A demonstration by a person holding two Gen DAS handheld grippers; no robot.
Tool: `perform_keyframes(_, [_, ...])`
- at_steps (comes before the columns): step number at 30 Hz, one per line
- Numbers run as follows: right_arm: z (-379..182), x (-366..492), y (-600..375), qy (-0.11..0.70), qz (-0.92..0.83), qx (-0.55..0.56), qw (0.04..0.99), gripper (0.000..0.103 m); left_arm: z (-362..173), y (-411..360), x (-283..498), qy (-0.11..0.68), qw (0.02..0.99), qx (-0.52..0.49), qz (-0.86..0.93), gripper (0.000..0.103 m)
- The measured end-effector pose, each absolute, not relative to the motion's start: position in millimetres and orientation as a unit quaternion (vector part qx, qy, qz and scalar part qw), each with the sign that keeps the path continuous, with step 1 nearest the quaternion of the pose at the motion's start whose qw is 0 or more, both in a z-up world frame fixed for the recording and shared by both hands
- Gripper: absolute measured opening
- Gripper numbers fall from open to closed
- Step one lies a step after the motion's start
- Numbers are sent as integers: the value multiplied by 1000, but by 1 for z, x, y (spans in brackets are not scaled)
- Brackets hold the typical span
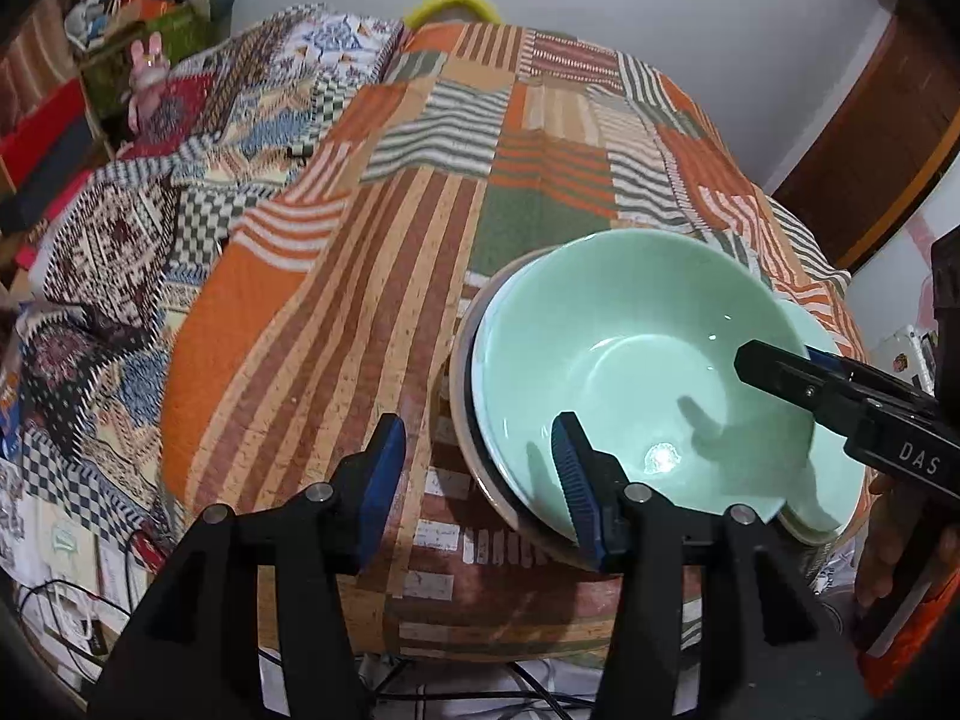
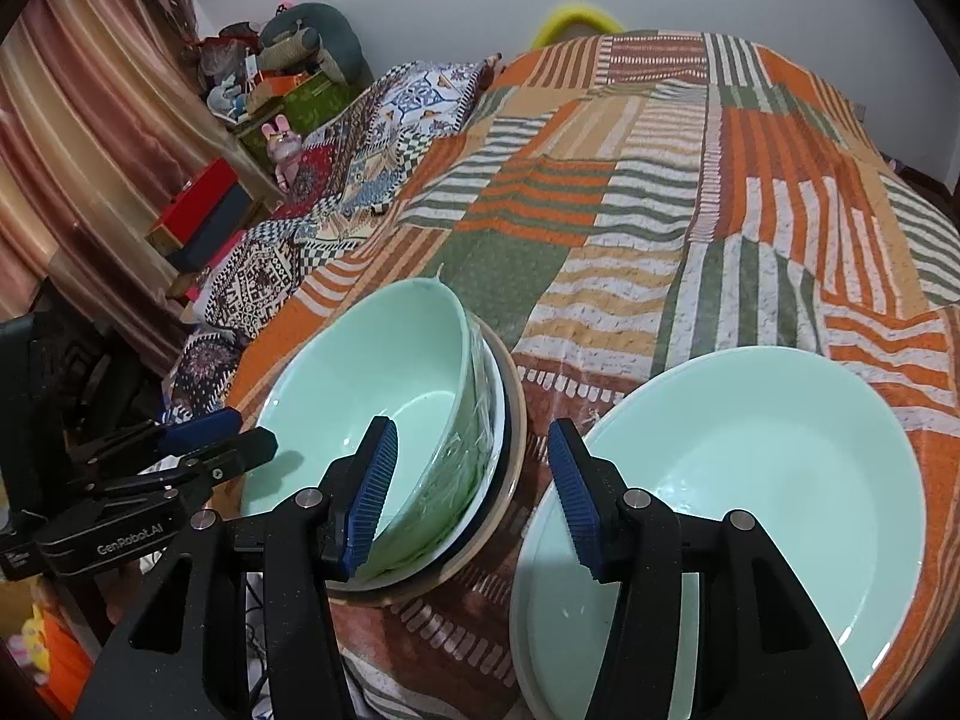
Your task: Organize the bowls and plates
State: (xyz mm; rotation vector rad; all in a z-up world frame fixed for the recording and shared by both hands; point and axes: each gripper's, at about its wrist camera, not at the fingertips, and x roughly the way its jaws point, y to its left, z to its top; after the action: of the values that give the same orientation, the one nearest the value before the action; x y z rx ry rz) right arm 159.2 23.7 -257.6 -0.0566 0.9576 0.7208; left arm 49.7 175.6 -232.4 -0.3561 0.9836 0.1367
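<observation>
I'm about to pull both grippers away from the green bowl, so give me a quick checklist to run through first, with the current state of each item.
1. Deep glossy pale green bowl nested in the stack of plates beneath it: ok, though it looks tilted.
2. Left gripper released: ok, jaws open astride the bowl's near rim, pads not pressing.
3. Right gripper released: ok, jaws open astride the bowl's wall.
4. Stack of plates fully on the orange striped patchwork cloth: cannot tell, it sits near the edge.
5. Wide shallow pale green plate clear of the stack: ok, a gap shows.
</observation>
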Motion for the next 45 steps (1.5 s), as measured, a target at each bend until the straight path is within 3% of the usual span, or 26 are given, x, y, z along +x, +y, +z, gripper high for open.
perform_keyframes(15, [-277,170,28,483,349,-11,803,50,-255,175,63,480,855,-191,46,50])
perform_keyframes(22, [-280,168,31,484,352,-16,801,42,-256,171,67,481,855,-192,37,33])
perform_keyframes(45, [-274,162,23,478,325,-2,816,32,-240,160,60,472,861,-174,71,32])
